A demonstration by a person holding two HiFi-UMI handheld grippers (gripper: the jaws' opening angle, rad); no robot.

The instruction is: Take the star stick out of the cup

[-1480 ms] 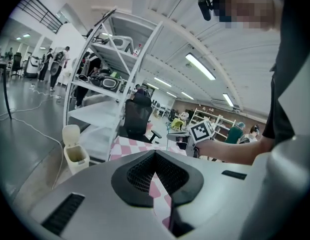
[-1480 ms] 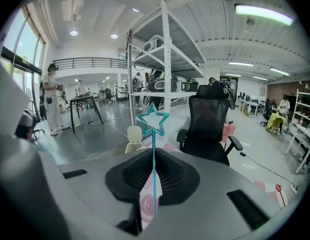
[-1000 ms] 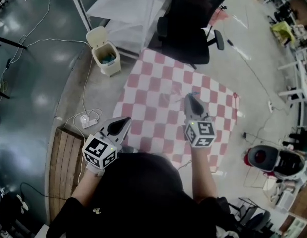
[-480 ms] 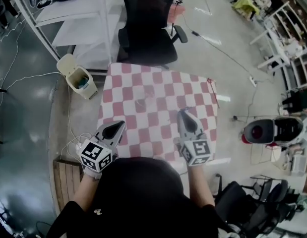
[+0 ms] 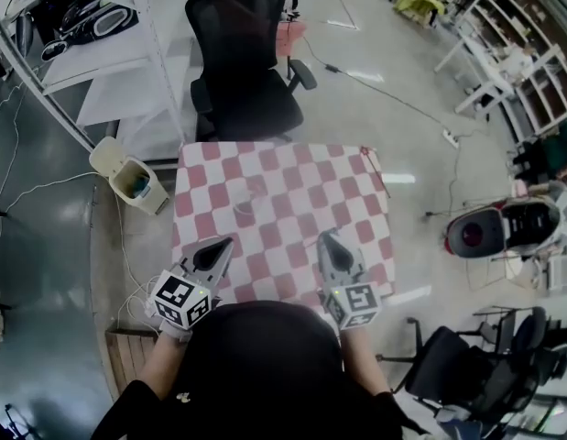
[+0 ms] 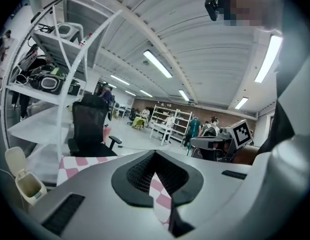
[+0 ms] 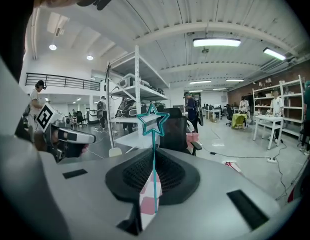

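Checkered table [image 5: 356, 180], near edge: right gripper [image 5: 329, 239] pinches star stick [image 7: 154, 164], well apart from cup [image 5: 249, 197]; left gripper [image 5: 223, 244] pressed together, empty; extraction looks done, next is setting it down.

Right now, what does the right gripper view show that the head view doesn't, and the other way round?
Only the right gripper view: a thin teal stick with an outlined star top, upright between the shut jaws of the right gripper. Only the head view: a faint clear cup on the red-and-white checked tablecloth, apart from both grippers. Both: that tablecloth, the black office chair and the left gripper.
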